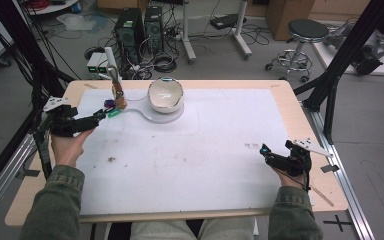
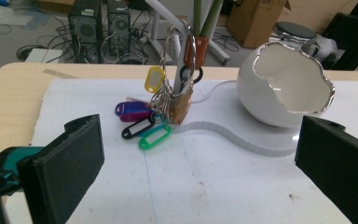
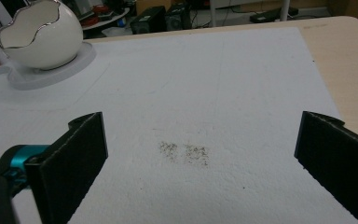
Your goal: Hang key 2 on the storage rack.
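at the far left of the white mat (image 1: 190, 165), the bunch of key tags (image 2: 144, 126) lies at the foot of a thin upright stand (image 2: 182, 93), its wire rings looped around the post. the purple, black and green tags fan out flat on the mat toward the left gripper (image 1: 97, 118); a yellow tag (image 2: 154, 78) and an orange tag (image 2: 201, 49) hang higher up on the rings. the egg-shaped white bowl (image 2: 279, 93) sits on the round end of the same base, just beside the stand.

left gripper: jaws spread wide, holding nothing, aimed at the bunch from near by and not touching it. right gripper (image 1: 266, 151): jaws also spread wide and empty, resting well apart over a bare, slightly stained part of the mat near the right edge.

handling, as a judgement:
- the bunch is light, loose and limp. tags will swing and the rings will slide on each other.
- the plastic tags are thin, flat and smooth, so a grip on an edge may slip.
- best hold: across the flat faces of one low tag, or on the cluster of rings close to the post.
- the stand looks slender and could tip if the rings snag; lift upward along the post.
- the bowl has a thin, jagged rim and looks fragile; keep the jaws away from it.
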Demonstrator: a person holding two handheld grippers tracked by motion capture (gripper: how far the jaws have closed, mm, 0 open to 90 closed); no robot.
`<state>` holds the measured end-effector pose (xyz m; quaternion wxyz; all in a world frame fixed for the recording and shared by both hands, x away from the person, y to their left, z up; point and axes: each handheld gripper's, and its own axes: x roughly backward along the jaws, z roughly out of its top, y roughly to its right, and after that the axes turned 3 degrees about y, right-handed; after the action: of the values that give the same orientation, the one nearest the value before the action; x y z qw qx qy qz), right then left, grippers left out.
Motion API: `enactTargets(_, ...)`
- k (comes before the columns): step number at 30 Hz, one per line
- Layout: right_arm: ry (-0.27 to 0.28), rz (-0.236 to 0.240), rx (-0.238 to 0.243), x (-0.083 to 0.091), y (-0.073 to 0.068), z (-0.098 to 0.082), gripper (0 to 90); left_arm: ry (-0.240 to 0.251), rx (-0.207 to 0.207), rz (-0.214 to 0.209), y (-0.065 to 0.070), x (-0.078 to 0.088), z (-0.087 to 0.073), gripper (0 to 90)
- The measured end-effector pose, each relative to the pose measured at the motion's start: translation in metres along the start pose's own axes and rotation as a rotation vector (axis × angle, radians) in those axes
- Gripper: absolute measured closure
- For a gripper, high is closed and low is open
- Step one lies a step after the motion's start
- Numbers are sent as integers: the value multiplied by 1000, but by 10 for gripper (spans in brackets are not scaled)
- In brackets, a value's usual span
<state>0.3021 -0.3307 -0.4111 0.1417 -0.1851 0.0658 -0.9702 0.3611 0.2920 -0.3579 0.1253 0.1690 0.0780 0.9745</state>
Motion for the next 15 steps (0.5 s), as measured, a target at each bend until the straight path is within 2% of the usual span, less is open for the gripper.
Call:
enactTargets(3, -4, -1, -7, 1, 0, 0, 15, 25, 2, -10, 0, 5, -7, 16)
enactTargets(8, -3, -1, -5, 0, 0, 0, 15, 44, -8, 8, -1, 12, -19, 16)
enactTargets(12, 0, -3, -3, 1, 0, 0, 15, 44, -37, 35, -1, 15, -27, 17)
enactTargets(15, 0, -3, -1, 1, 0, 0, 15, 52, -38, 43, -3, 18, -34, 16)
